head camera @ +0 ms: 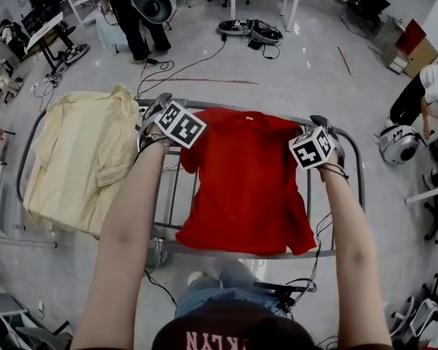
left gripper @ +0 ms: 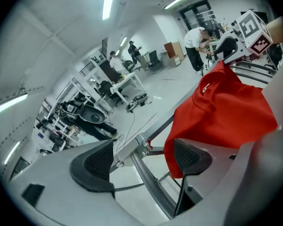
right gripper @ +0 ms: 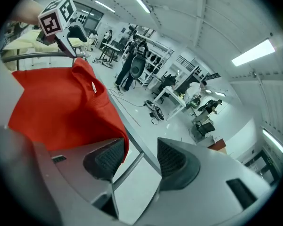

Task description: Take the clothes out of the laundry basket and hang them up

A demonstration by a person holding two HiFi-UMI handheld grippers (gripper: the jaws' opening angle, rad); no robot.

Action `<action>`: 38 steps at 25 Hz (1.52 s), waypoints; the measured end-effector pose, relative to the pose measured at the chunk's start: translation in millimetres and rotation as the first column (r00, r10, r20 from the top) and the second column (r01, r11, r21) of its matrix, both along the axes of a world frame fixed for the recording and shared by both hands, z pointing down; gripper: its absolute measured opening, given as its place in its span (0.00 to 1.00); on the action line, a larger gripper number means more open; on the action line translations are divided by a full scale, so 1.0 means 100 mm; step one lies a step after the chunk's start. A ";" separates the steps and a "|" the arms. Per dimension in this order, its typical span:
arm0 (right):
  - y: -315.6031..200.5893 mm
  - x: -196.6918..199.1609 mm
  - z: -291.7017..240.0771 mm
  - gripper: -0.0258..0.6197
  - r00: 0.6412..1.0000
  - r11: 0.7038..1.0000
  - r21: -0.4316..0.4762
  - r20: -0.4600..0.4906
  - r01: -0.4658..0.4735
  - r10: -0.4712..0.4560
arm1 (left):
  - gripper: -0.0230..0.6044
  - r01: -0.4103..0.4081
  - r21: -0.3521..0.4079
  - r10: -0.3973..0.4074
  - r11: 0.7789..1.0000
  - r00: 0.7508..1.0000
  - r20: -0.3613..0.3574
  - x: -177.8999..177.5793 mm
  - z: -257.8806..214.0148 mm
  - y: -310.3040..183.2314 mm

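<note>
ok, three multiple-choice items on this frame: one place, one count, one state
1. In the head view, where does the yellow shirt lie relative to the red shirt?
A. to its left
B. to its right
C. on top of it

2. How many garments are spread on the rack?
A. one
B. two
C. four

3. How do the left gripper jaws stand?
A. shut on the red shirt
B. open, pads apart
C. shut on nothing

Key:
1 A: the yellow shirt drapes the rack's left end and the red one lies right of it.
2 B: only the yellow and the red shirt lie there.
3 B: the left gripper view shows a wide gap between the pads, with the red cloth beside one pad and not pinched.
</note>
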State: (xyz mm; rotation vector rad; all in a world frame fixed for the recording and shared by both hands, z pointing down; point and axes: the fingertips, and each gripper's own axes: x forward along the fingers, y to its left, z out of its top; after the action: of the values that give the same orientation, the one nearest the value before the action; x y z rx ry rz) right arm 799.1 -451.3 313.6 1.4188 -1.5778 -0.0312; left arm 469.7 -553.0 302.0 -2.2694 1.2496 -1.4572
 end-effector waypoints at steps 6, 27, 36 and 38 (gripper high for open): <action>0.27 -0.15 -0.21 0.38 1.000 0.999 0.033 -0.003 -0.021 0.021 | 0.65 -0.031 0.043 0.033 0.999 0.999 -0.034 -0.09 -0.25 0.21; 1.77 -0.89 -1.13 0.42 0.984 0.964 0.196 0.065 -0.178 0.168 | 0.65 -0.120 0.157 0.153 0.980 0.964 -0.216 -0.78 -1.01 1.43; 2.49 -1.47 -1.44 0.41 0.975 0.931 0.302 0.141 -0.206 0.170 | 0.65 -0.154 0.233 0.220 0.960 0.930 -0.294 -1.15 -1.26 2.03; 2.63 -1.59 -1.51 0.41 0.974 0.926 0.318 0.159 -0.206 0.162 | 0.65 -0.167 0.255 0.241 0.952 0.926 -0.292 -1.21 -1.32 2.16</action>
State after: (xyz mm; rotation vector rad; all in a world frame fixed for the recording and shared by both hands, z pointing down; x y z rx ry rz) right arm 639.9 -188.3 162.9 1.8635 -1.5898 -0.0990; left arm 349.2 -336.7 170.2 -2.4532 1.1418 -0.8507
